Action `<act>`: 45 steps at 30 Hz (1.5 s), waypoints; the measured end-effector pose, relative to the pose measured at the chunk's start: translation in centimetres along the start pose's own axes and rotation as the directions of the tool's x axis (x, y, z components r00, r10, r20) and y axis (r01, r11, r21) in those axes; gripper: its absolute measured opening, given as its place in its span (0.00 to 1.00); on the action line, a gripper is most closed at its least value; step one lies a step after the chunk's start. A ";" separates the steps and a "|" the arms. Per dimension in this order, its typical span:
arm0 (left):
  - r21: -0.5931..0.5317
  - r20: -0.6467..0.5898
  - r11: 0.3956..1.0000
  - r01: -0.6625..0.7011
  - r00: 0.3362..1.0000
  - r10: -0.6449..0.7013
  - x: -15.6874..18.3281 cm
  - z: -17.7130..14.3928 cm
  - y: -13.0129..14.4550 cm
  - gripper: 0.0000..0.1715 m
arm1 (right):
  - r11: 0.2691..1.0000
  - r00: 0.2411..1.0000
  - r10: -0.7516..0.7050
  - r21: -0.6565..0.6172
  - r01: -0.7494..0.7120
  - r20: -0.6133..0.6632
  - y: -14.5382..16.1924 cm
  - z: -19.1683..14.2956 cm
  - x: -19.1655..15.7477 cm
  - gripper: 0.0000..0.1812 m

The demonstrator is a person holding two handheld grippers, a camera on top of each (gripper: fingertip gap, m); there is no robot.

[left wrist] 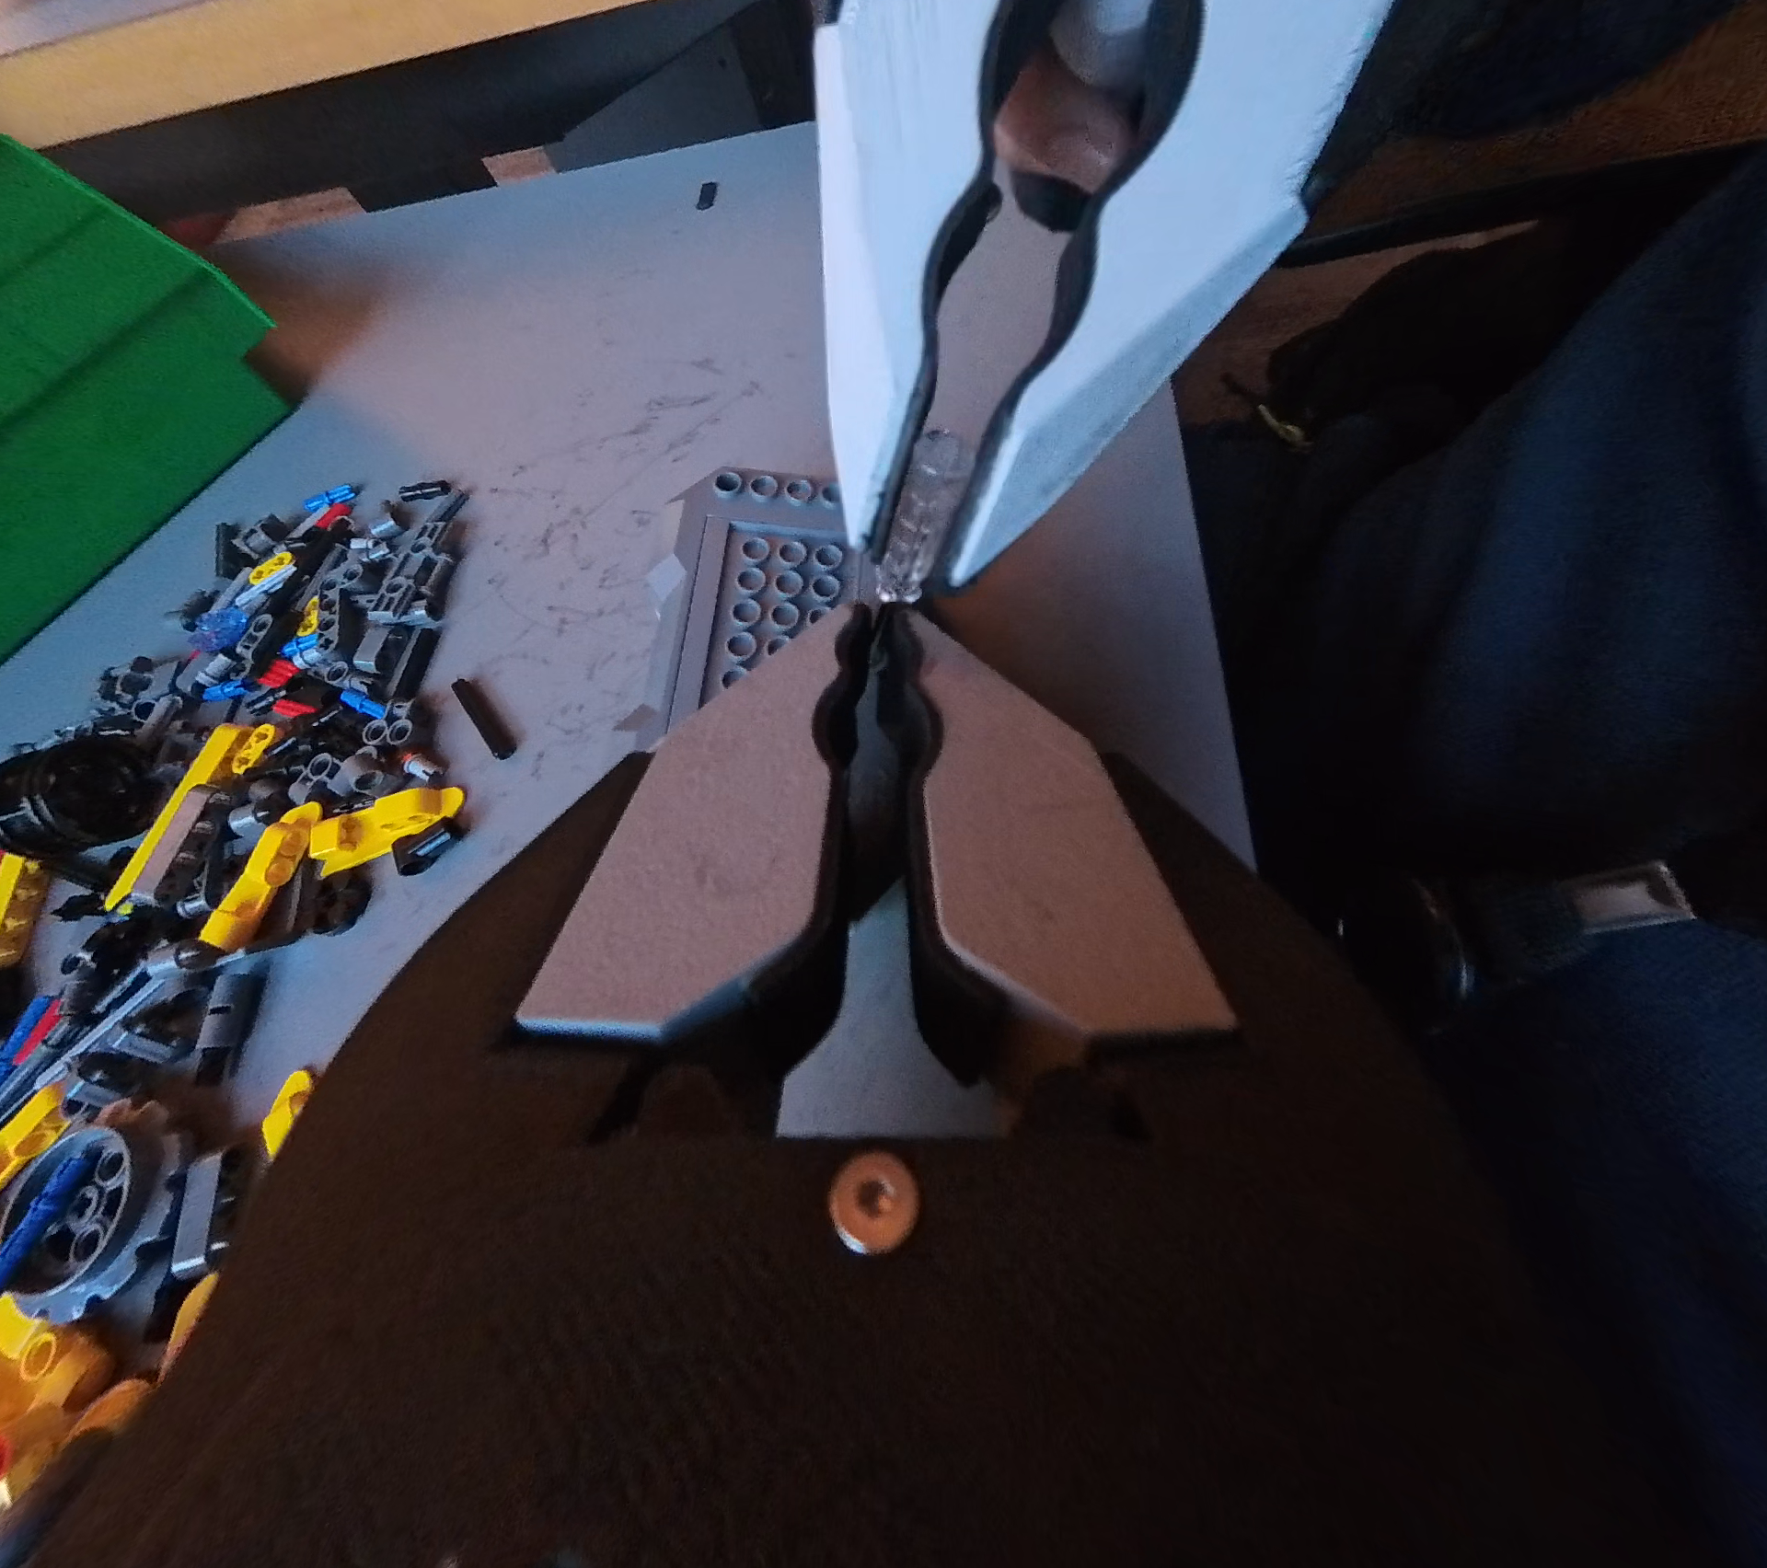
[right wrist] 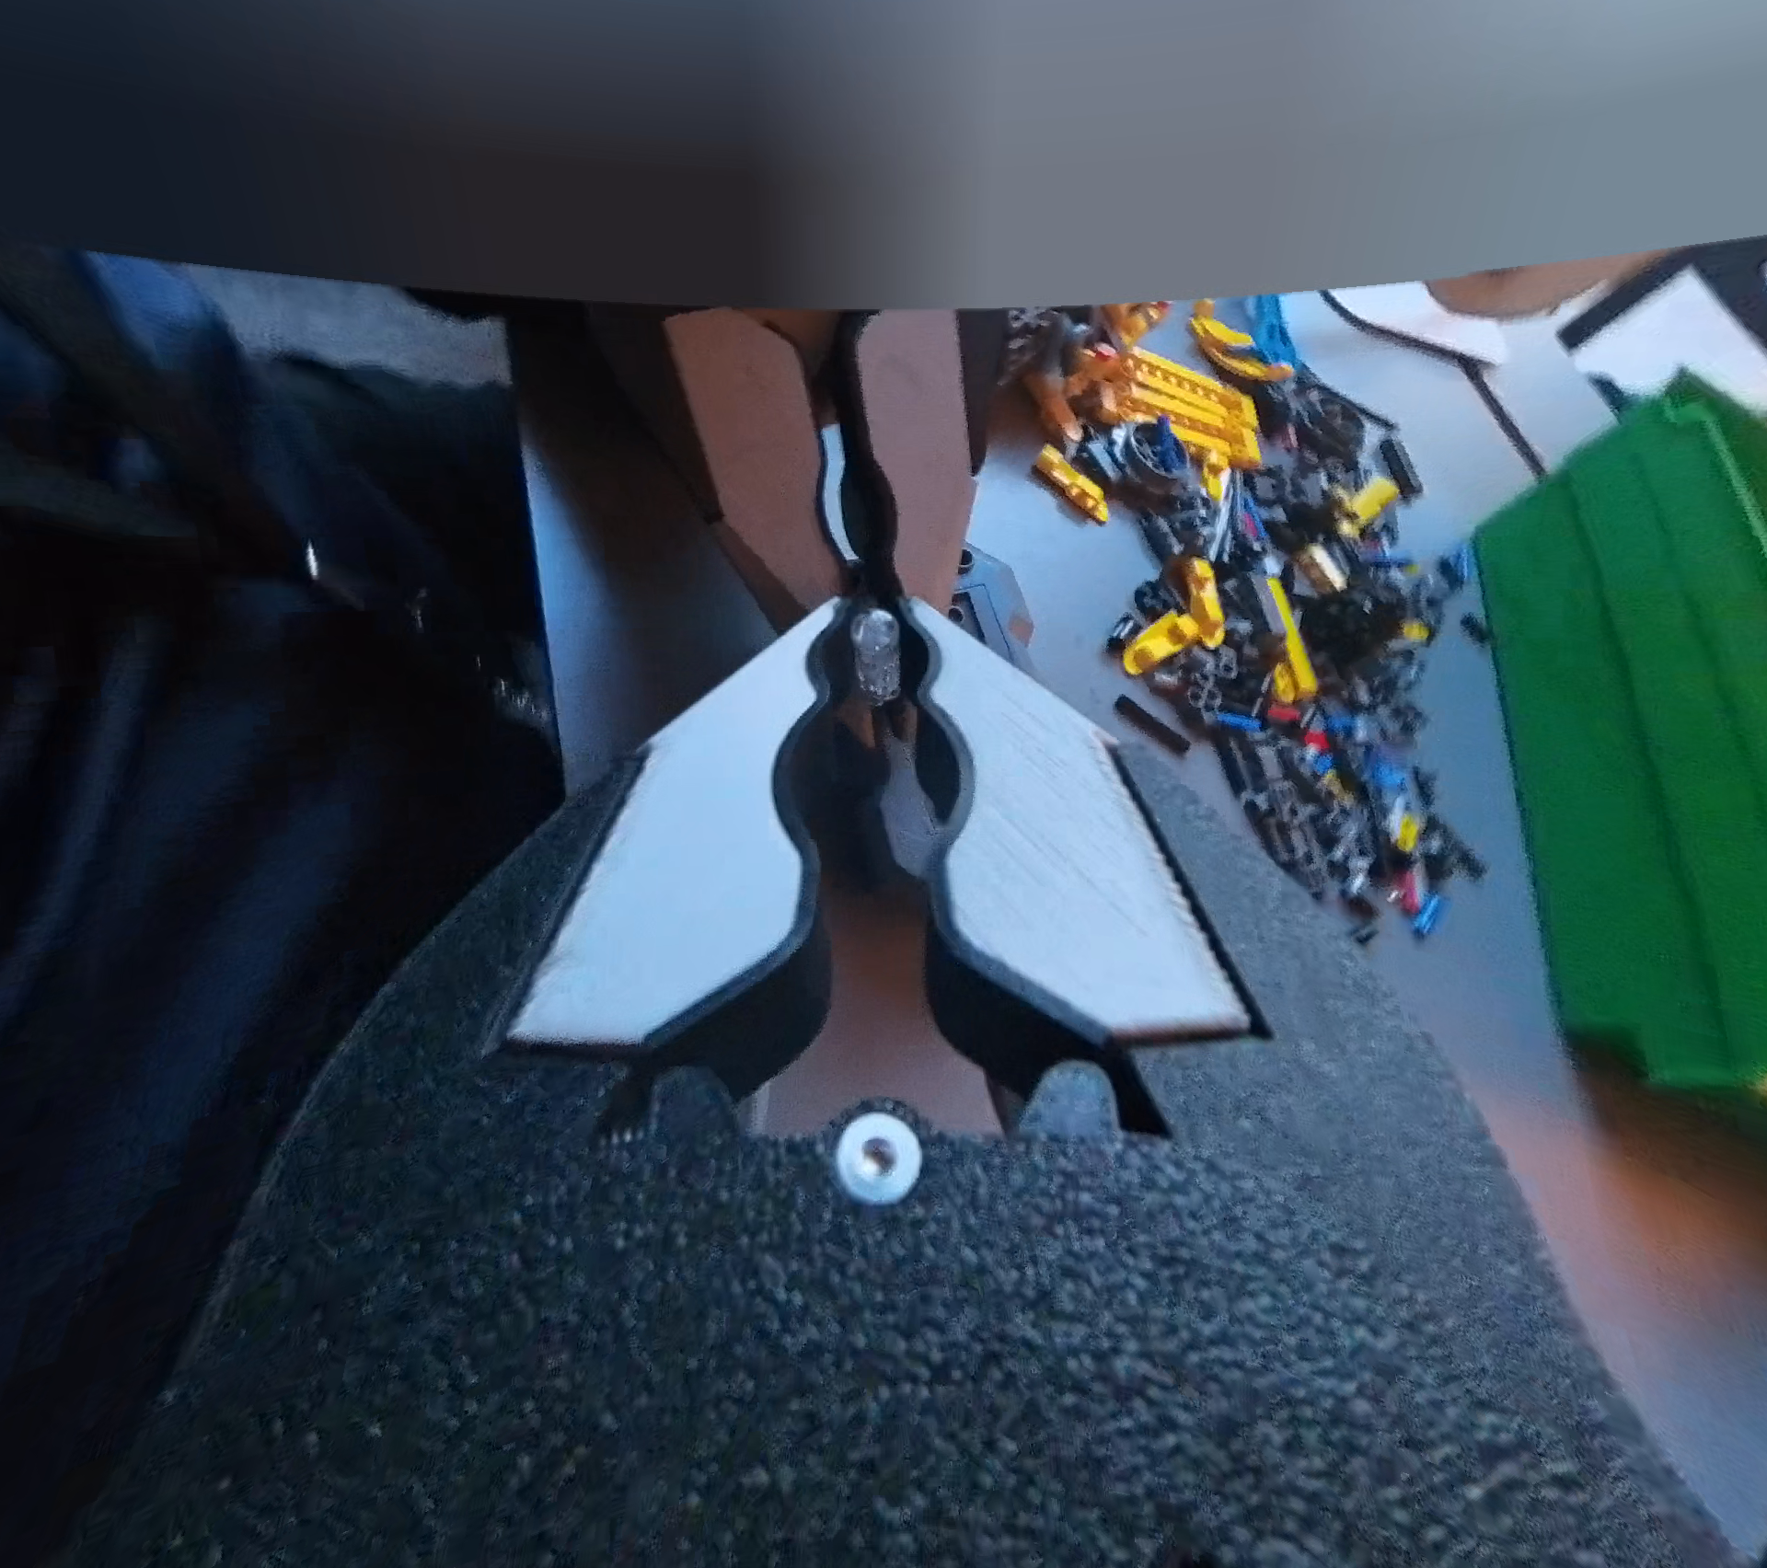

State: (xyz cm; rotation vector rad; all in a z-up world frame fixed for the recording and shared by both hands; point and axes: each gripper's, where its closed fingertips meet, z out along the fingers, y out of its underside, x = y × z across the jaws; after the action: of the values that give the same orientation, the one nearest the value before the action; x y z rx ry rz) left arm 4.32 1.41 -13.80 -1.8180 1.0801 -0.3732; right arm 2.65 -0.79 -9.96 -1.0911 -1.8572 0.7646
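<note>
My right gripper (right wrist: 875, 614), with white fingers, is shut on a small clear plastic piece (right wrist: 875, 657). In the left wrist view it comes down from the top (left wrist: 908, 563) with the clear piece (left wrist: 923, 513) between its tips. My left gripper (left wrist: 878, 619), with brown fingers, has its jaws closed. Its tips meet the lower end of the clear piece tip to tip, and I cannot tell whether they pinch it. Both hover above a grey studded plate (left wrist: 765, 595) lying on the grey table (left wrist: 574, 375).
A heap of yellow, black, grey and blue building pieces (left wrist: 287, 709) lies left of the plate and shows in the right wrist view (right wrist: 1291, 614). A green bin (left wrist: 96, 394) stands behind it. A short black rod (left wrist: 483, 717) lies loose. A person's dark trousers (left wrist: 1530, 566) are beyond the table's right edge. The gap from one gripper's tips to the other's is roughly 4 cm.
</note>
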 end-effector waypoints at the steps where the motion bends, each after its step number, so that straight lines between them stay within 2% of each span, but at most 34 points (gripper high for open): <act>1: -0.001 0.005 1.000 -0.006 1.000 0.006 0.0 0.0 0.0 0.00 | 0.998 0.998 -0.059 -0.003 0.059 0.038 0.0 0.0 -0.2 0.05; 6: -0.004 0.012 1.000 -0.029 1.000 0.029 0.2 0.1 0.0 0.01 | 0.955 0.930 -0.292 0.026 0.294 0.225 0.0 0.0 -1.0 0.05; 9: -0.003 0.019 1.000 -0.015 1.000 0.016 -0.1 0.0 0.0 0.00 | 0.966 0.930 -0.253 0.011 0.259 0.267 0.0 0.1 -0.2 0.05; 11: -0.003 0.023 1.000 -0.009 1.000 0.009 -0.1 0.0 0.0 0.00 | 0.980 0.954 -0.189 -0.021 0.199 0.232 0.1 0.0 0.3 0.05; 15: -0.003 0.013 1.000 -0.001 1.000 0.001 -0.1 0.0 0.0 0.00 | 0.998 0.997 -0.052 -0.029 0.054 0.054 0.3 -0.3 0.5 0.05; 19: -0.003 0.017 1.000 -0.006 1.000 0.006 -0.1 0.1 0.0 0.00 | 0.999 0.987 0.044 -0.012 -0.047 -0.154 0.3 -0.4 1.0 0.06; 22: -0.003 0.017 1.000 -0.005 1.000 0.005 -0.1 0.0 0.0 0.00 | 0.987 0.966 0.161 0.053 -0.153 -0.203 0.2 -0.3 1.1 0.05; 25: -0.005 0.018 1.000 -0.017 1.000 0.017 0.0 0.0 0.0 0.00 | 0.980 0.974 0.192 0.085 -0.182 -0.122 -0.1 0.0 0.4 0.05; 28: -0.003 0.014 1.000 -0.011 1.000 0.011 0.0 0.1 0.0 0.00 | 0.992 0.994 0.112 0.062 -0.111 -0.004 0.0 -0.1 0.4 0.05; 30: -0.002 0.008 1.000 -0.008 1.000 0.008 0.0 0.1 0.0 0.00 | 0.999 0.993 0.006 0.037 -0.010 0.117 0.2 -0.3 0.1 0.05; 35: -0.003 0.011 1.000 -0.014 1.000 0.014 0.1 0.0 0.0 0.00 | 0.955 0.892 -0.286 0.027 0.295 0.351 0.5 -0.6 -0.6 0.05; 38: -0.005 0.015 1.000 -0.016 1.000 0.016 0.1 0.0 0.1 0.00 | 0.931 0.855 -0.339 0.007 0.366 0.392 0.3 -0.3 -0.9 0.05; 41: -0.005 0.020 1.000 -0.015 1.000 0.016 0.1 -0.1 0.1 0.00 | 0.968 0.919 -0.219 -0.042 0.246 0.327 0.2 -0.1 -0.6 0.05; 45: -0.002 0.008 1.000 -0.006 1.000 0.006 0.1 0.0 0.0 0.00 | 0.999 0.994 0.005 -0.036 -0.001 0.106 0.4 -0.4 0.2 0.05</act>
State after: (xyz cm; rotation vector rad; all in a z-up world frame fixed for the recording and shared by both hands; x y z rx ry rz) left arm 4.33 1.32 -13.85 -1.8164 1.0808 -0.3615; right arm 3.04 -0.38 -10.01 -1.0945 -1.9654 0.8079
